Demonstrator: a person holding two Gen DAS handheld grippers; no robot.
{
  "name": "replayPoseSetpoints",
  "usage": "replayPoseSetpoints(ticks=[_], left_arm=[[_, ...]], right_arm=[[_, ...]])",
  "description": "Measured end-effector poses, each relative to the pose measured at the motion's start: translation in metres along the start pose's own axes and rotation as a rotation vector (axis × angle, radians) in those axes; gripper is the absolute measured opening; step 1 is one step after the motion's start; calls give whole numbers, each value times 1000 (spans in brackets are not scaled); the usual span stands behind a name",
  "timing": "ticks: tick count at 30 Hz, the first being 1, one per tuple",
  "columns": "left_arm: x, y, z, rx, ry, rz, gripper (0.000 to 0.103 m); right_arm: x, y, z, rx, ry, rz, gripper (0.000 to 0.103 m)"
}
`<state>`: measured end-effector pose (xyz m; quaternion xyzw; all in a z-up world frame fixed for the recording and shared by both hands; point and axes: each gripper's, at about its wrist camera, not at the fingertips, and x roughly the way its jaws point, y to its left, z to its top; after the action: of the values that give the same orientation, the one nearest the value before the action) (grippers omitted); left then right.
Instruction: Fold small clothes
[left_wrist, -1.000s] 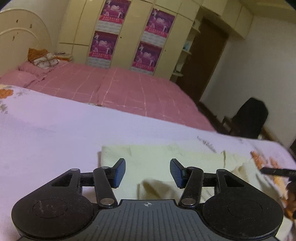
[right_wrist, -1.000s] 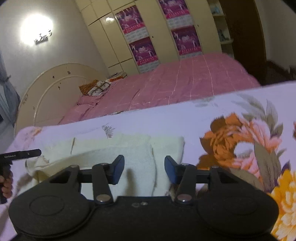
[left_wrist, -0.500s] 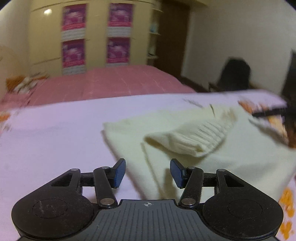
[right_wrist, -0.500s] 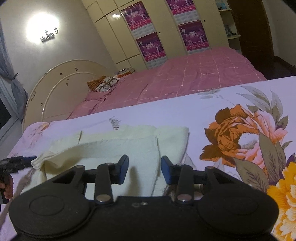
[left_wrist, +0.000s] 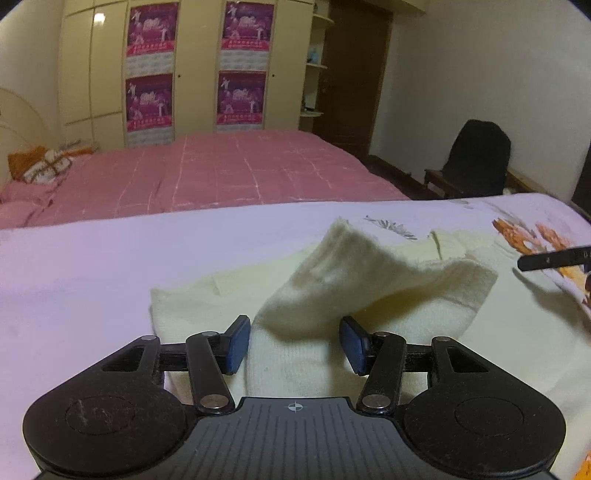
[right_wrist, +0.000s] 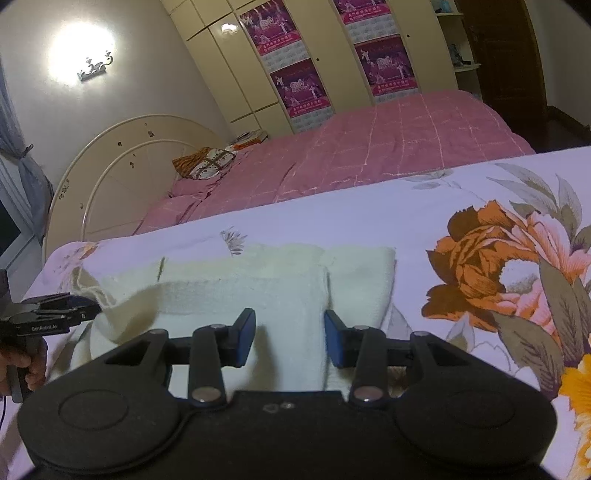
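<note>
garment (left_wrist: 369, 288): cream | sheet (right_wrist: 498, 206): lilac, orange flowers | bedspread (left_wrist: 229, 177): pink checked | fingers (left_wrist: 238, 345): blue

The cream sweater's (left_wrist: 354, 280) near part is hidden behind the left gripper (left_wrist: 293, 343) body. The hand (right_wrist: 26, 363) is cut by the picture's edge beside the sweater. The wardrobe posters' (left_wrist: 149, 99) print is too small to read.
</note>
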<state>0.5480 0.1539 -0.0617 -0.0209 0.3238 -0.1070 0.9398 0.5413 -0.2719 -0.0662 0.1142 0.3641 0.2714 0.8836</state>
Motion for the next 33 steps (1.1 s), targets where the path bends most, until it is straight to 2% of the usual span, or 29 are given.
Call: replayPoseSetpoints(ticks=[3,4,5,7,8,9,11,15,18,19,21,25,27,29,33], left_arm=[[4,9,-2,-66,1,-45,53],[9,12,-7,-87,9,-63,49],[12,14,-8,-107,18,-73,36],[16,17,-11,-128,25,-82,32],[16,18,-12,-134,26,-88,16],[16,17,-13,-135,26,-91,3],[8,15,-13,-125,-20,-78,3],[-21,22,-13,-188,-165,-58,3],[-36,35,-16,-245,-230,-10,3],[-33,38,-17,-264,-225,11,3],[-18,39,-17,-270,-162,47,3],[13,28,-22,-234,-44,92,3],[16,28,-23,-244,-41,94,3],[18,29,-23,-244,-36,94,3],[14,26,-21,-181,-19,113,4]], right_arm=[[2,-3,0,24,-5,5,38],[2,-5,0,35,-6,9,37],[2,-8,0,48,-8,14,37],[4,-12,0,68,-4,24,31],[5,-13,1,73,-1,27,29],[6,-14,1,75,4,26,20],[6,-12,2,55,8,9,6],[-4,6,8,-41,-51,-22,4],[-15,16,14,-70,-123,-16,4],[-18,17,17,-71,-149,-18,4],[-16,15,21,-65,-176,-36,4],[13,0,19,2,-93,-125,4],[23,-5,15,26,-61,-157,4],[25,-8,11,46,-65,-154,4],[30,-9,10,49,-58,-160,4]])
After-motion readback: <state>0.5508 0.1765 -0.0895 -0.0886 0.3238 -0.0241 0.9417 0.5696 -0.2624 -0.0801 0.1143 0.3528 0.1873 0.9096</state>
